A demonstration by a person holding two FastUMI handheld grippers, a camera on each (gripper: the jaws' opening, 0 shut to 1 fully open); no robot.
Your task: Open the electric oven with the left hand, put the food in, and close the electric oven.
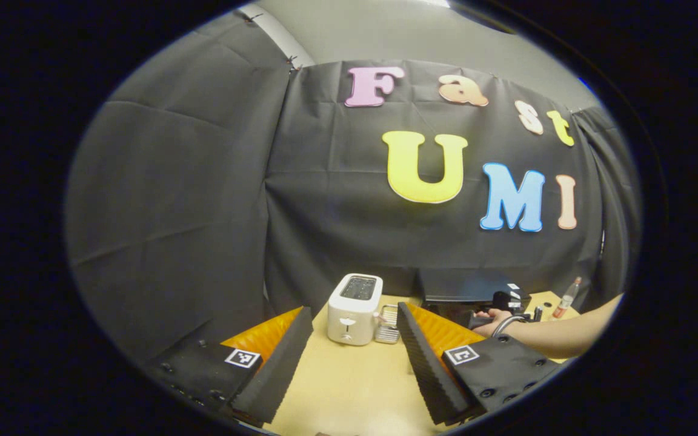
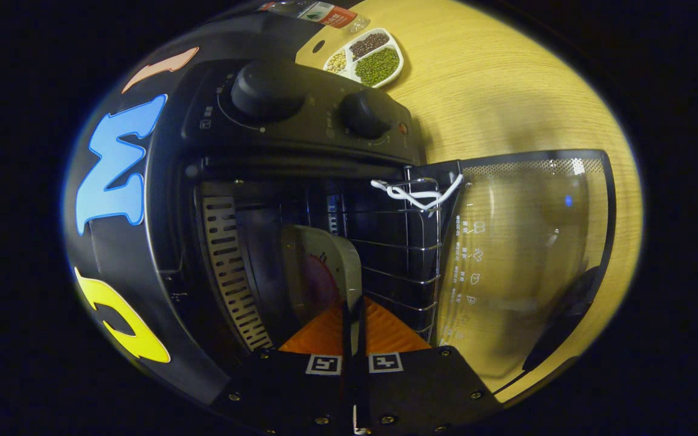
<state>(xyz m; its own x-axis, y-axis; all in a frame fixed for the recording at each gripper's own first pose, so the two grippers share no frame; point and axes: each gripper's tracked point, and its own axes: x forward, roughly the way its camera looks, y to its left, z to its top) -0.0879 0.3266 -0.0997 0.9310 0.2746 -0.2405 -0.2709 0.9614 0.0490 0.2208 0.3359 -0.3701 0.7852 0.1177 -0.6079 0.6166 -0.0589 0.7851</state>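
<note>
The black electric oven (image 2: 167, 200) stands open in the right gripper view, which is turned on its side. Its glass door (image 2: 525, 242) lies folded down over the table. My right gripper (image 2: 354, 315) is shut on the rim of a white plate (image 2: 325, 266) with reddish food on it. The plate is inside the oven cavity, by the wire rack (image 2: 397, 242). In the left gripper view my left gripper (image 1: 354, 310) is open with nothing in it, well back from the oven (image 1: 464, 284). A hand (image 1: 494, 318) holds the other gripper at the oven's front.
A white toaster (image 1: 354, 306) and a small metal rack (image 1: 388, 324) stand on the wooden table (image 1: 349, 375) ahead of my left gripper. A bottle (image 1: 567, 297) stands at the far right. A divided dish of beans (image 2: 367, 57) sits beside the oven.
</note>
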